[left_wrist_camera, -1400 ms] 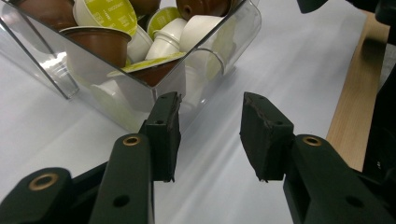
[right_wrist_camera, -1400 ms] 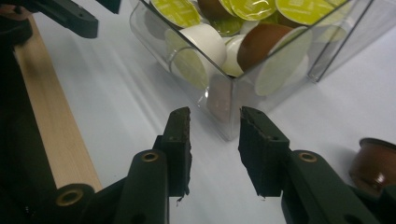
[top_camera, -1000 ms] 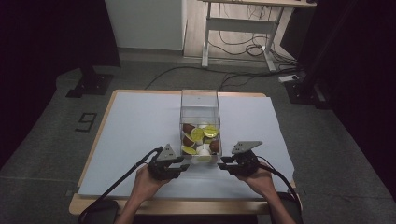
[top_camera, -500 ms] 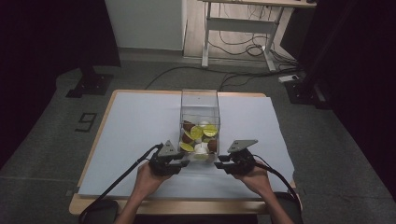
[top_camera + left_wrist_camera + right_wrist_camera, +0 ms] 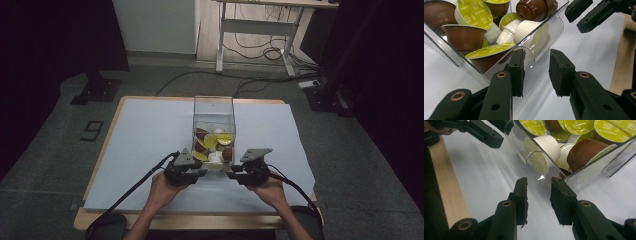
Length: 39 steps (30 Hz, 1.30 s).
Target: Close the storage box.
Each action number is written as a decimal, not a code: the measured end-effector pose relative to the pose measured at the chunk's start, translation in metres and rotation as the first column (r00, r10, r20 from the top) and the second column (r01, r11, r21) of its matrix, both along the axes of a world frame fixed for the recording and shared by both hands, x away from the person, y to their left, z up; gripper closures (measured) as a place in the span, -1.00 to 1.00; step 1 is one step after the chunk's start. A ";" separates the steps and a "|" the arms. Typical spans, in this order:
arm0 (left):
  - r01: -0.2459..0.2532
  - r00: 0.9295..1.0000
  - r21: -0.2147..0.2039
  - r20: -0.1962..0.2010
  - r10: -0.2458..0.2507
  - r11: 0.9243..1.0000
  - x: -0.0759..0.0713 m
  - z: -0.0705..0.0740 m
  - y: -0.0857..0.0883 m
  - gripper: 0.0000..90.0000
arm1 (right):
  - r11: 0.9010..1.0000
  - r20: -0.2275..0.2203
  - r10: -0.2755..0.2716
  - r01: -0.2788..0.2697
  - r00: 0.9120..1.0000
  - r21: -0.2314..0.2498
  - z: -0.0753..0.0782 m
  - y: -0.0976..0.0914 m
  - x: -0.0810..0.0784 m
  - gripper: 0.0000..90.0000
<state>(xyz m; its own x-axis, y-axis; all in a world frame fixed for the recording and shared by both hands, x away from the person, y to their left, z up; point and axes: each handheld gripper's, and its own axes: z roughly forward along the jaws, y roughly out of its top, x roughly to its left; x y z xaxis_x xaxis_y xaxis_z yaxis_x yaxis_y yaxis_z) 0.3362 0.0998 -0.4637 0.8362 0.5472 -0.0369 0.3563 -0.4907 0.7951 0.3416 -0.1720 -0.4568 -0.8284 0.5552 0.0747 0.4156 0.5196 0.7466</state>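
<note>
While poised at near corners of capsule box — left tool, right tool narrowly parted, empty — called next for closing onto wall.

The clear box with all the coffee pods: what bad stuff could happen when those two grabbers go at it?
The clear box is tall and narrow, and both grippers, left and right, sit low at its near wall. A push there might tip or slide it.

The wall looks smooth and shiny, so the jaws, open with nothing between them, may slip off its rounded corner.

The pods lie loose in a heap. If the box tilts, they could roll out.
</note>
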 end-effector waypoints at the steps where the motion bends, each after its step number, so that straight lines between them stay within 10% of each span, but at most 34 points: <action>1: 0.001 1.000 0.000 0.003 -0.001 1.000 0.001 0.000 -0.001 0.45 | 1.000 0.003 -0.005 0.005 1.000 0.001 0.000 0.000 0.001 0.47; 39: -0.032 0.999 0.006 0.018 0.032 0.999 0.022 -0.001 -0.013 0.61 | 0.999 0.059 -0.034 0.035 0.998 -0.021 0.004 0.029 0.023 0.65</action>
<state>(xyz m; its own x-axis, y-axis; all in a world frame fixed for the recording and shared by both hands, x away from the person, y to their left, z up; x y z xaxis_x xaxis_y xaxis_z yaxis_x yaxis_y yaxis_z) 0.3578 0.0870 -0.4645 0.8188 0.5738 -0.0186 0.3575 -0.4842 0.7986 0.3647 -0.1432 -0.4525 -0.8113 0.5844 0.0141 0.3893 0.5221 0.7589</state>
